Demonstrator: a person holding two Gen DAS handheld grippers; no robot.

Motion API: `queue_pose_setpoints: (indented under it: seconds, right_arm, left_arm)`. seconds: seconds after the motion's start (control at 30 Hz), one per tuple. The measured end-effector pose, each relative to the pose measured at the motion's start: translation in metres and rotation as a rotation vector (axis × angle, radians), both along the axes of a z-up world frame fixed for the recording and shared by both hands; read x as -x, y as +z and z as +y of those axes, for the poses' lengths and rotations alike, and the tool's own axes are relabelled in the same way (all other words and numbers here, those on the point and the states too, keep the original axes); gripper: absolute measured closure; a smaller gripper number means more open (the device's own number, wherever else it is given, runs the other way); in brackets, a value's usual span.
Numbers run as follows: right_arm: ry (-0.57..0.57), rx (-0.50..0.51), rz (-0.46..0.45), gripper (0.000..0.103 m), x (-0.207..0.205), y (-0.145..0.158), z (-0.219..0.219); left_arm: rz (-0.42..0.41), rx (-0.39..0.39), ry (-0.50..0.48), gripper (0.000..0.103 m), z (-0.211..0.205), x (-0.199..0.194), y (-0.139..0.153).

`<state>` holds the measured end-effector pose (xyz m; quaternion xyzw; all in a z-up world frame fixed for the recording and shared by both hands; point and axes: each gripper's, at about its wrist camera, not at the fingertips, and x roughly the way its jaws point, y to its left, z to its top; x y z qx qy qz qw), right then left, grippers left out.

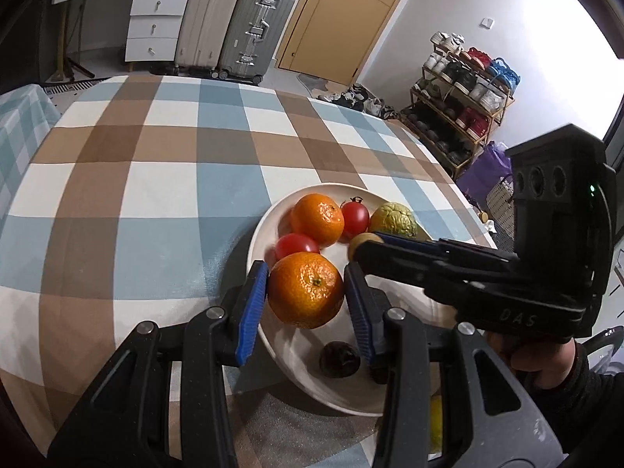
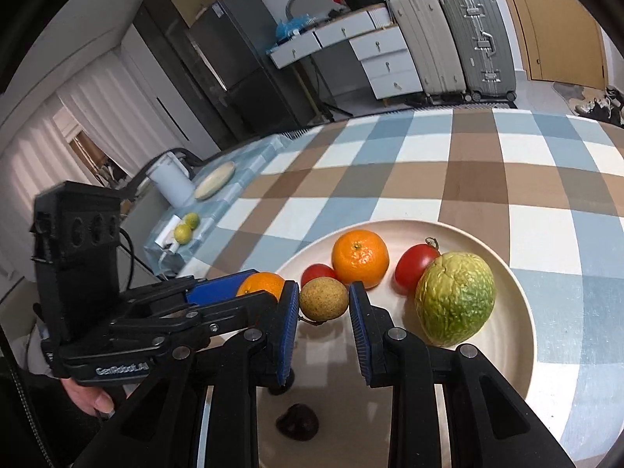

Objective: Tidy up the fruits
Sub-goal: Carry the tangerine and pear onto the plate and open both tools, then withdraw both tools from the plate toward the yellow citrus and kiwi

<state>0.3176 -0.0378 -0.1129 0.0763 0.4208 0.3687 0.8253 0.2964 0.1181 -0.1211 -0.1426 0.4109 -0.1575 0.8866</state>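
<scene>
A white plate (image 1: 273,210) (image 2: 518,284) on the checked tablecloth holds a mandarin (image 1: 318,219) (image 2: 360,258), two tomatoes (image 1: 355,216) (image 1: 296,245), a bumpy green fruit (image 1: 394,220) (image 2: 454,298) and a dark fruit (image 1: 339,359) (image 2: 297,421). My left gripper (image 1: 306,292) is shut on a second mandarin (image 1: 306,290) and holds it above the plate. My right gripper (image 2: 323,304) is shut on a small brown round fruit (image 2: 323,298) over the plate's middle; it also shows in the left wrist view (image 1: 364,241).
A side table at the left carries a white jug (image 2: 171,183), a flat plate (image 2: 214,181) and two limes (image 2: 186,228). Suitcases (image 1: 234,27), drawers and a shoe rack (image 1: 460,93) stand beyond the table. The table edge curves off on the right.
</scene>
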Motion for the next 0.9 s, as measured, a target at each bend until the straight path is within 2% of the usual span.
queue_pose_setpoints:
  seconds: [0.17,0.27,0.33,0.37,0.47,0.5,0.6,0.7,0.8,0.9]
  right_arm:
    - [-0.019,0.011,0.017,0.075,-0.005,-0.005,0.003]
    - [-0.031,0.006,0.010,0.066,-0.005,-0.004,0.002]
    - [-0.040,-0.013,0.001,0.053,-0.005,-0.002,-0.001]
    - [-0.037,-0.035,0.002,0.052,-0.005,-0.001,-0.003]
    - [-0.052,-0.073,-0.019,0.051,0.000,0.009,-0.010]
    - [-0.062,-0.076,-0.038,0.047,0.004,0.014,-0.014]
    - [-0.080,-0.091,-0.081,0.033,0.017,0.028,-0.023]
    - [-0.099,-0.111,-0.121,0.030,0.033,0.042,-0.034]
    - [-0.119,-0.107,-0.165,0.021,0.052,0.056,-0.044]
    - [-0.142,-0.105,-0.214,0.013,0.075,0.069,-0.055]
  left_arm:
    - [0.026,0.005,0.000,0.066,-0.004,-0.007,-0.007]
    - [0.011,-0.006,0.009,0.065,-0.004,-0.006,-0.003]
    - [0.006,-0.012,0.009,0.065,-0.005,-0.005,0.001]
    - [0.000,-0.013,0.010,0.060,-0.005,-0.003,0.003]
    - [-0.031,-0.014,0.015,0.033,-0.005,0.006,0.014]
    - [-0.040,-0.019,0.023,0.028,-0.005,0.009,0.018]
    - [-0.066,-0.042,0.064,0.021,-0.005,0.020,0.030]
    - [-0.077,-0.064,0.088,0.017,-0.010,0.032,0.040]
    - [-0.084,-0.099,0.117,0.010,-0.017,0.048,0.048]
    - [-0.110,-0.094,0.121,0.004,-0.023,0.068,0.057]
